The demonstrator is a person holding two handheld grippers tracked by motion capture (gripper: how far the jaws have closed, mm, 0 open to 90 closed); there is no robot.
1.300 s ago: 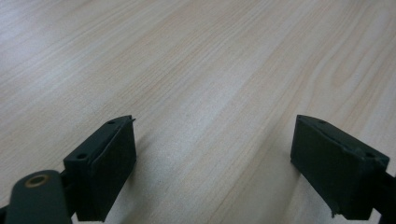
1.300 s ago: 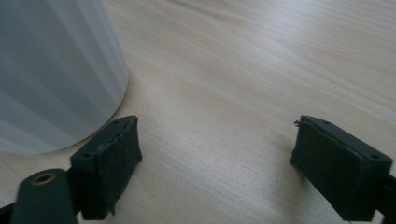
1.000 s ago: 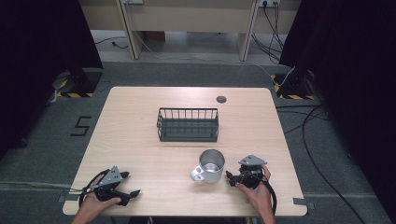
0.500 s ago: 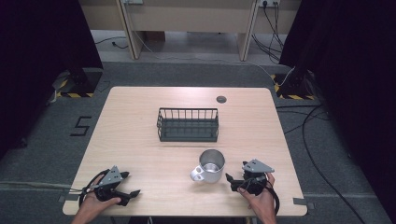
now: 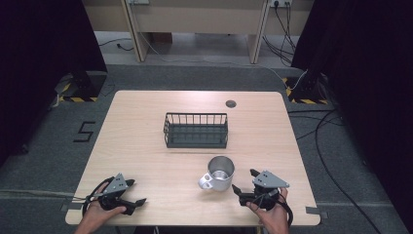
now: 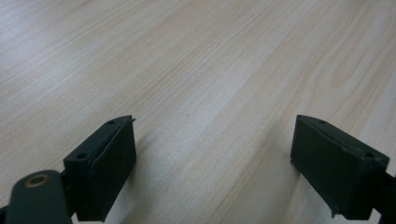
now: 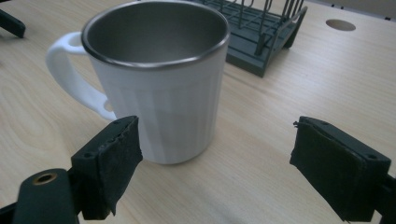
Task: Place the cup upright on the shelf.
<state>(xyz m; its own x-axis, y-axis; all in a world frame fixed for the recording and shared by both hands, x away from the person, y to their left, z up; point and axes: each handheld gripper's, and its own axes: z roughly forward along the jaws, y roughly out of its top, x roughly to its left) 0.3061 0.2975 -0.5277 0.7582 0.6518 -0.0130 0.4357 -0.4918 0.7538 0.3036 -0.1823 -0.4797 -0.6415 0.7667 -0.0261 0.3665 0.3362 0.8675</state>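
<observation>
High view: a light wooden table [image 5: 146, 141] carries a dark wire rack [image 5: 196, 130] near its centre, standing upright. A round grey grommet [image 5: 231, 103] is set in the tabletop behind the rack, toward the far right. In front of the rack, well apart from it, stands a mug [image 5: 219, 173] with a white outer wall, a steel lining and a white handle turned toward the near left. On the grey floor to the left of the table a painted "5" [image 5: 85, 131] can be read; yellow-and-black striped tape marks the floor at both far corners.

The left gripper [image 5: 138, 202] rests on the near left corner of the table, held by a hand [image 5: 100, 211], jaws pointing right. The right gripper [image 5: 243, 186] lies just beside the mug on its right, held by a hand [image 5: 270, 214], jaws pointing left toward the mug.

Left gripper view: jaws spread wide over bare wood.

Right gripper view: jaws spread wide; the mug stands upright just ahead, nearer the left jaw, not gripped; the rack and grommet lie beyond.
</observation>
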